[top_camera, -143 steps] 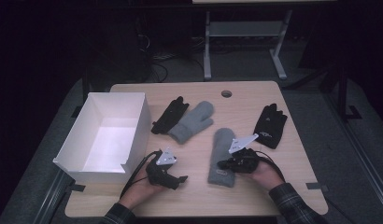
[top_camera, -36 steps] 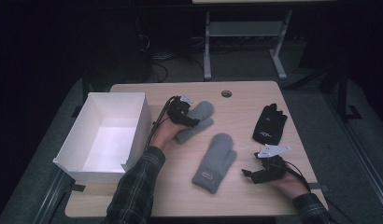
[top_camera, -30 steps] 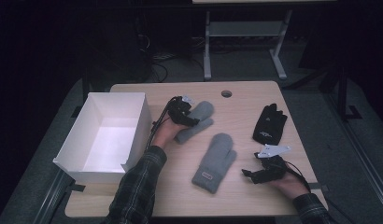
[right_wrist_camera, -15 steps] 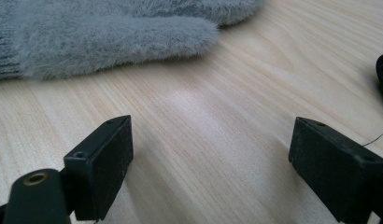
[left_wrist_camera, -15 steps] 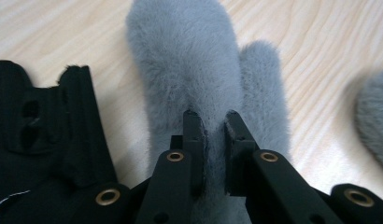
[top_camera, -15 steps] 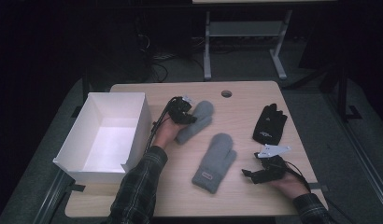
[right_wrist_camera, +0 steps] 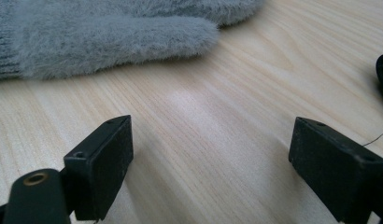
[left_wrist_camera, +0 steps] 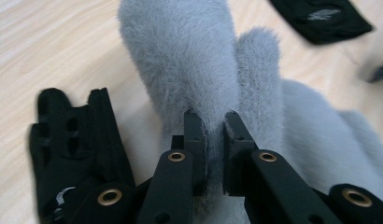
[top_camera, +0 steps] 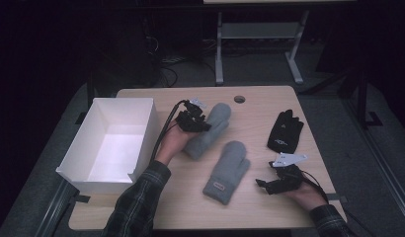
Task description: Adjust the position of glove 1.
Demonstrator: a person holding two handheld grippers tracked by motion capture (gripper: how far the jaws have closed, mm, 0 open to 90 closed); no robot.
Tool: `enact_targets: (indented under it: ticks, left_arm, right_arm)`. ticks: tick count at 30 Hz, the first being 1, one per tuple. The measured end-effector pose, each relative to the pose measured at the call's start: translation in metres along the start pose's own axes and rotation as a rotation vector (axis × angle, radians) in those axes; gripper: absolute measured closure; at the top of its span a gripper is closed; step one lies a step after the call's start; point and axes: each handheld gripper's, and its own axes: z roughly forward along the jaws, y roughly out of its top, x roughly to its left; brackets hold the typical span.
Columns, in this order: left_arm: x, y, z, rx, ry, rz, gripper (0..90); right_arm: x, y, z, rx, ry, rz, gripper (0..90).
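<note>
Wooden table, left tongs apparently pinching grey mitten, right tongs spread wide.

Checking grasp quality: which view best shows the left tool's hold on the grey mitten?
The left gripper view: the left tool has its jaws pinching a fold of the grey mitten. The high view shows the tool over the mitten, contact hidden. The right gripper view shows the other mitten.

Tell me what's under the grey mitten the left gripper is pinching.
A black glove lies partly under the grey mitten, its fingers sticking out beside the left gripper. The rest is covered by fleece.
</note>
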Motion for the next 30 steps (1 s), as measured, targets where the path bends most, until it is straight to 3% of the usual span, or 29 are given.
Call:
enact_targets:
  ticks: [7,17,28,30]
  left_arm:
    - [-0.026,-0.003,-0.025,-0.023,-0.029,0.047,82.7]
    - [-0.033,-0.002,-0.035,-0.053,-0.044,0.047,82.7]
    - [-0.031,0.029,-0.079,-0.109,0.028,0.086,82.7]
    - [-0.033,0.030,-0.079,-0.106,0.028,0.082,82.8]
  right_arm:
    - [0.000,0.000,0.000,0.000,-0.002,-0.005,13.7]
    - [0.000,0.000,0.000,0.000,-0.004,-0.004,13.7]
    - [-0.001,0.000,0.000,-0.003,-0.004,-0.009,13.7]
    - [0.000,0.000,0.000,-0.002,-0.004,-0.007,13.7]
